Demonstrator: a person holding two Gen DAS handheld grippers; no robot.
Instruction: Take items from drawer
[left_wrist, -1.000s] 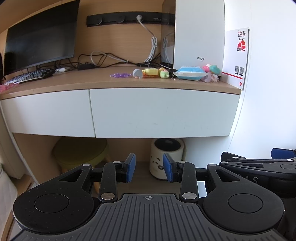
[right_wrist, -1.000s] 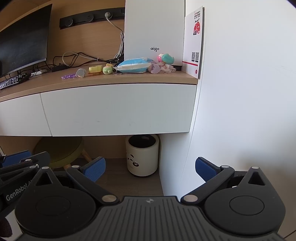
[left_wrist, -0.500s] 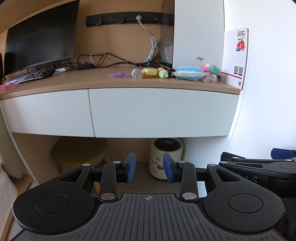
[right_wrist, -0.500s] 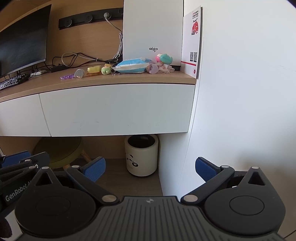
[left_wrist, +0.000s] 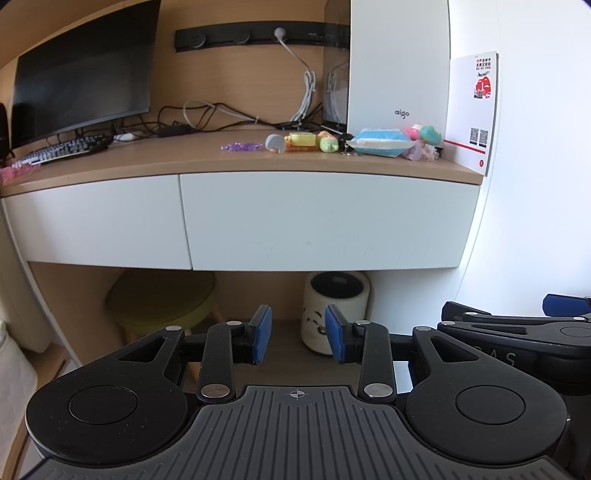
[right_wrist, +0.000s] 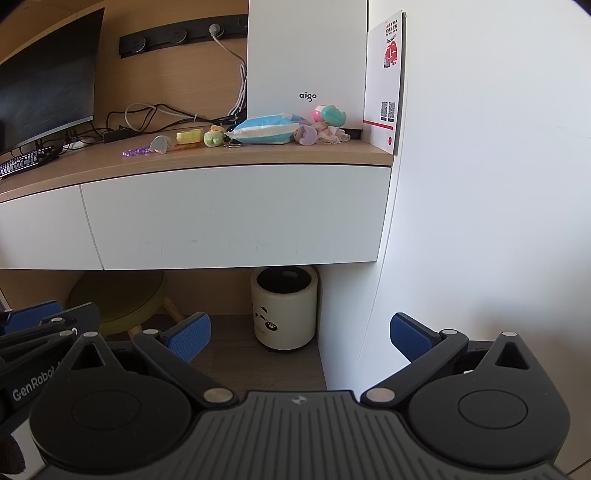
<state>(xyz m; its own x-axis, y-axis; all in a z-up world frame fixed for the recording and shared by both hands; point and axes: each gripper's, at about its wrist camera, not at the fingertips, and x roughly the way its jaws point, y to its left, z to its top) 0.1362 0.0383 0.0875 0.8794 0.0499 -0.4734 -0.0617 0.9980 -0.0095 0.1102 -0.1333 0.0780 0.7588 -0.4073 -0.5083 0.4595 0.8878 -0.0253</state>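
The wide white drawer (left_wrist: 325, 221) under the wooden desktop is closed, and so is the drawer (left_wrist: 96, 221) to its left. Small items lie in a row on the desktop above: purple beads (left_wrist: 242, 147), a grey piece (left_wrist: 275, 143), a yellow toy (left_wrist: 303, 139), a green plush (left_wrist: 328, 144), a blue-and-white pack (left_wrist: 382, 142) and a teal-and-pink toy (left_wrist: 426, 133). My left gripper (left_wrist: 298, 338) hangs low in front of the desk, its blue pads a small gap apart with nothing between them. My right gripper (right_wrist: 300, 338) is wide open and empty, below the same drawer (right_wrist: 236, 218).
A white aigo box (right_wrist: 306, 55) and a printed card (right_wrist: 386, 81) stand at the desk's right end against the white wall (right_wrist: 480, 184). A monitor (left_wrist: 85, 70) and keyboard (left_wrist: 59, 149) sit to the left. Under the desk are a panda-face bin (right_wrist: 284, 310) and an olive stool (left_wrist: 162, 299).
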